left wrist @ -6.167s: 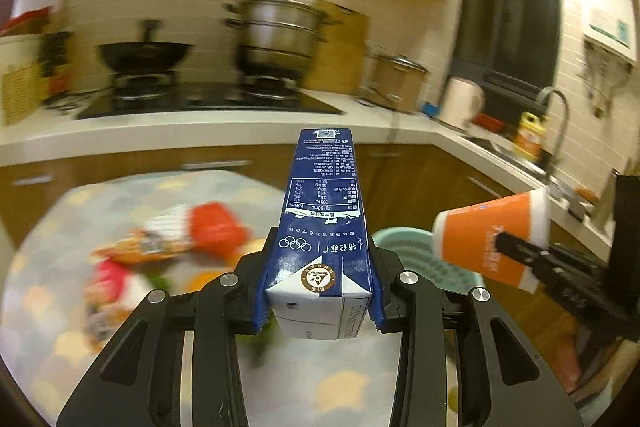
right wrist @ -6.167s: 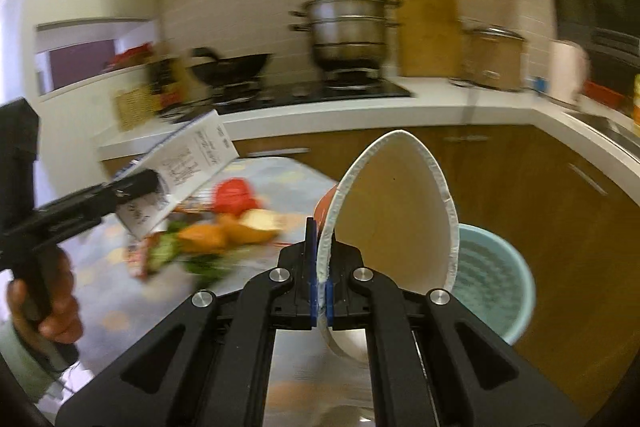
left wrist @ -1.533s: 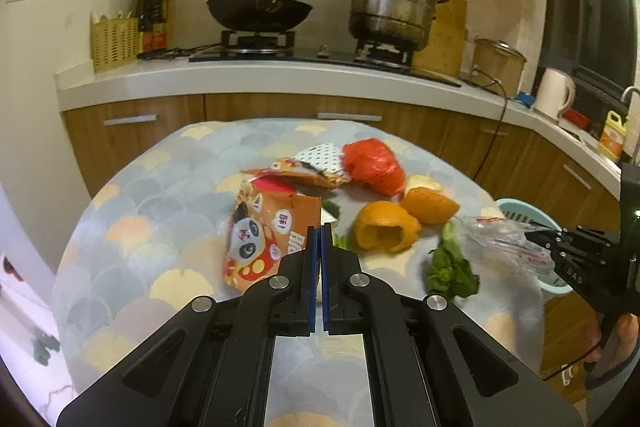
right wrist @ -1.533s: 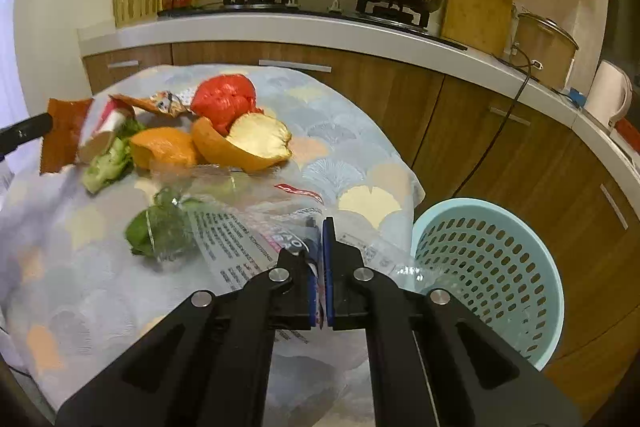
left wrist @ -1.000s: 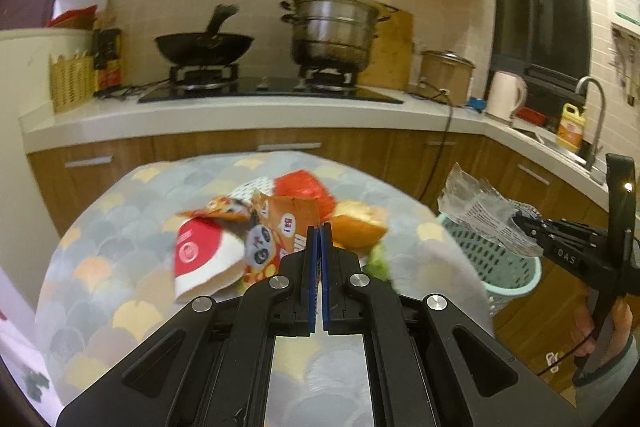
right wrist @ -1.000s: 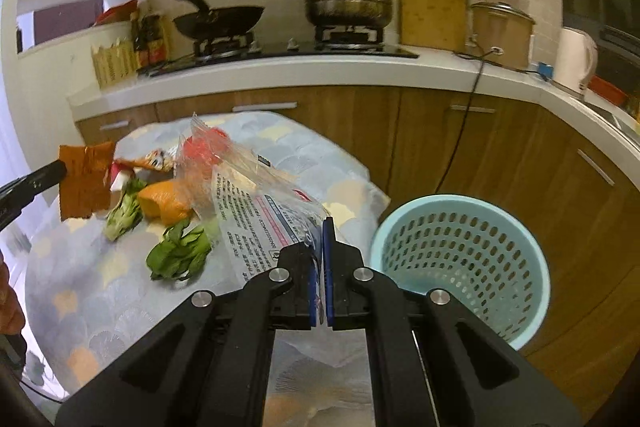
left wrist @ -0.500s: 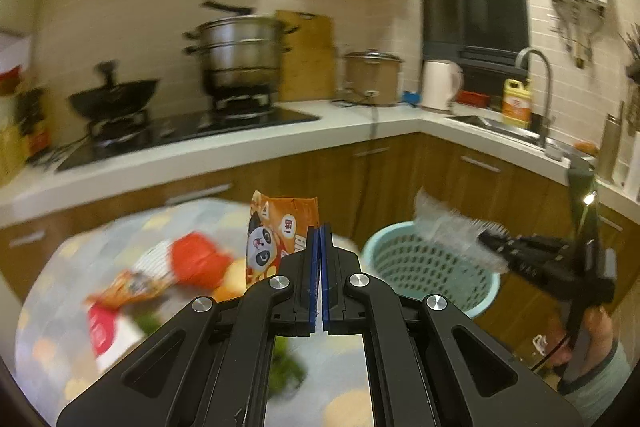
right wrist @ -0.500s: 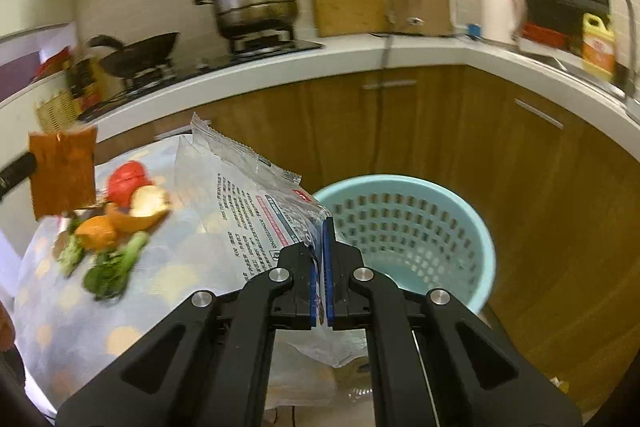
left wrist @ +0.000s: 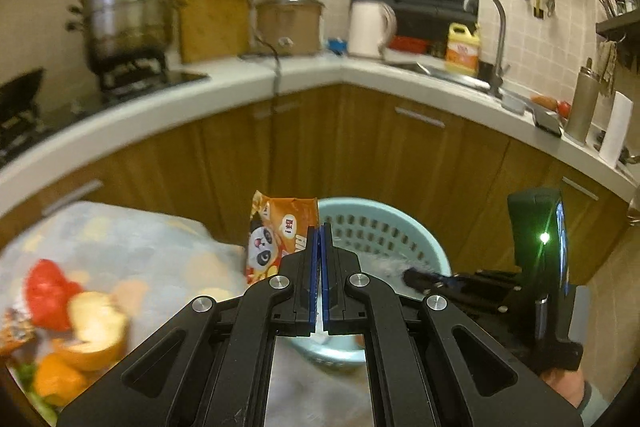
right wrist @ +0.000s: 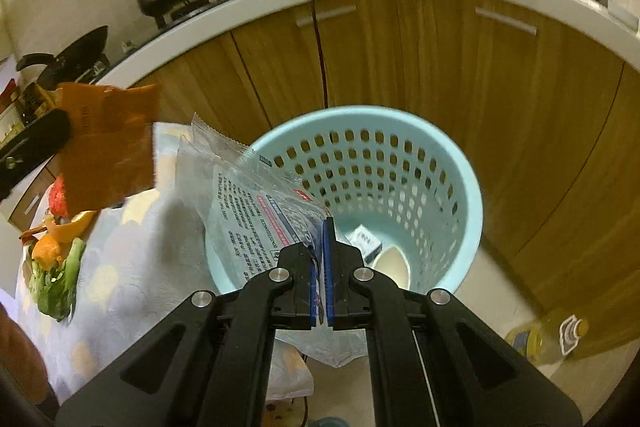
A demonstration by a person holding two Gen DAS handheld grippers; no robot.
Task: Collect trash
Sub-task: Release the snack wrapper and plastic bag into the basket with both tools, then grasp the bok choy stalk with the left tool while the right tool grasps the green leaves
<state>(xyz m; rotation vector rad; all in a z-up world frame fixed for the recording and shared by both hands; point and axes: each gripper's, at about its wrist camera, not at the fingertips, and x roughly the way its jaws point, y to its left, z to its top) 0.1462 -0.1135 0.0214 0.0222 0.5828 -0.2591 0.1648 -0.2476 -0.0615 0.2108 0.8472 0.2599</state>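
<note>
Trash is mid-delivery here, two pieces at once. The right gripper (right wrist: 322, 259) has its fingers pinched together on a clear plastic wrapper (right wrist: 256, 203) with printed text, and that wrapper hangs right over the near rim of the light blue perforated basket (right wrist: 460, 187), partly draped across the opening. A small carton (right wrist: 364, 238) and what looks like a paper cup (right wrist: 394, 265) sit at the bottom of it.

The left gripper (left wrist: 320, 267) is clamped on an orange panda snack bag (left wrist: 280, 235), held upright with its long axis roughly vertical and the torn top edge pointing up. From the right wrist view its plain orange back faces the camera and it's still off to the side, over the table (right wrist: 120, 267) edge rather than over the basket.

The clear wrapper runs long-ways up and away from the fingers, toward the table side, so most of it isn't actually over the hole yet.

My guess at the step: drop-off. Next move probably needs the right gripper pushed a bit further over the middle before the fingers part, otherwise that floppy film could slide down the outside. Then the snack bag comes across. Orange peels (right wrist: 60, 231), greens (right wrist: 56, 283) and a red scrap (left wrist: 48, 291) are left on the table.
</note>
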